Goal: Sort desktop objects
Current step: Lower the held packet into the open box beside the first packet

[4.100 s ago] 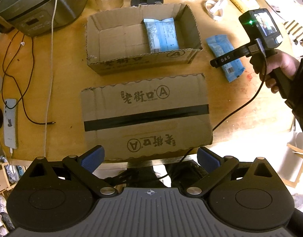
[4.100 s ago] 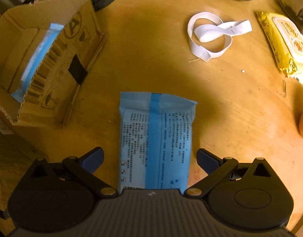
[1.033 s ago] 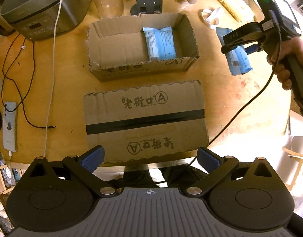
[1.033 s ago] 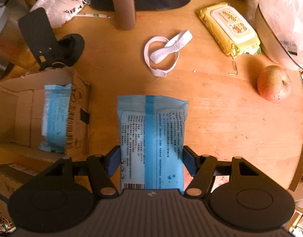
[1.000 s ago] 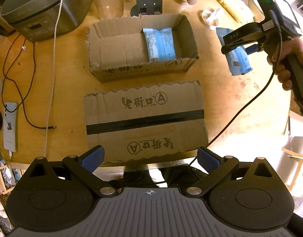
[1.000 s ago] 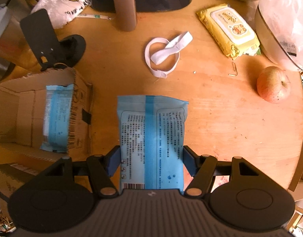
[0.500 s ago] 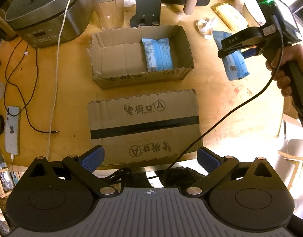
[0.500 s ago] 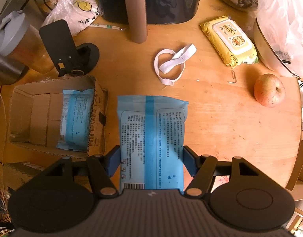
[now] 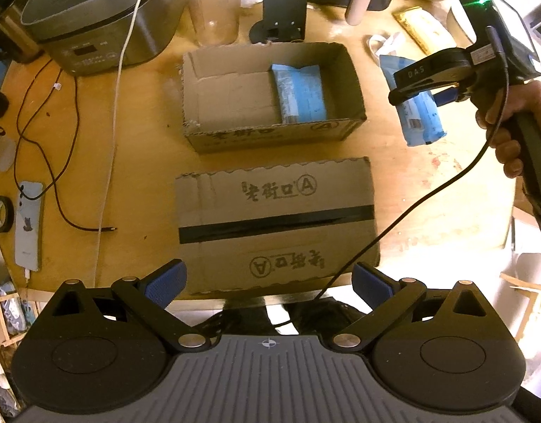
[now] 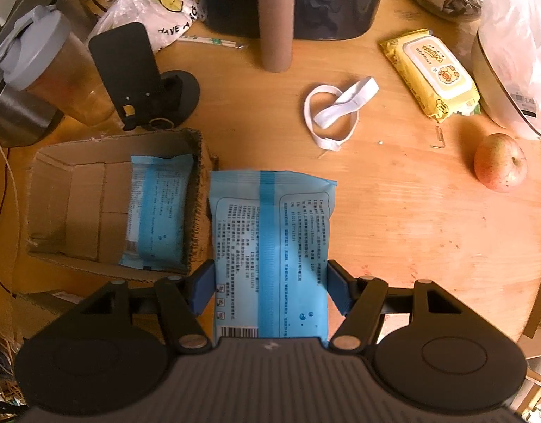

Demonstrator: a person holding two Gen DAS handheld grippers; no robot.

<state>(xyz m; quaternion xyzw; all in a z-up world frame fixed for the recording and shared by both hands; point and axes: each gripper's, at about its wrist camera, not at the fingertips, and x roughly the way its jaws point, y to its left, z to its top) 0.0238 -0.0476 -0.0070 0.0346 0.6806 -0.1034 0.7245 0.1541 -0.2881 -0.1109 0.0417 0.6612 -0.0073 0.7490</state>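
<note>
The blue plastic snack packet (image 10: 270,246) hangs above the round wooden desk (image 10: 411,211), clamped by its long sides between the blue pads of the right gripper (image 10: 268,287), just right of the open brown cardboard box (image 10: 59,211) where a matching blue packet (image 10: 157,208) lies flat against the right wall. The left gripper (image 9: 268,283) hovers empty with its jaws spread wide over the near edge of a flattened cardboard sheet (image 9: 274,225) printed with a circled A. Far right, what looks like a red apple (image 10: 499,165) sits near a yellow wipes pack (image 10: 432,74).
</note>
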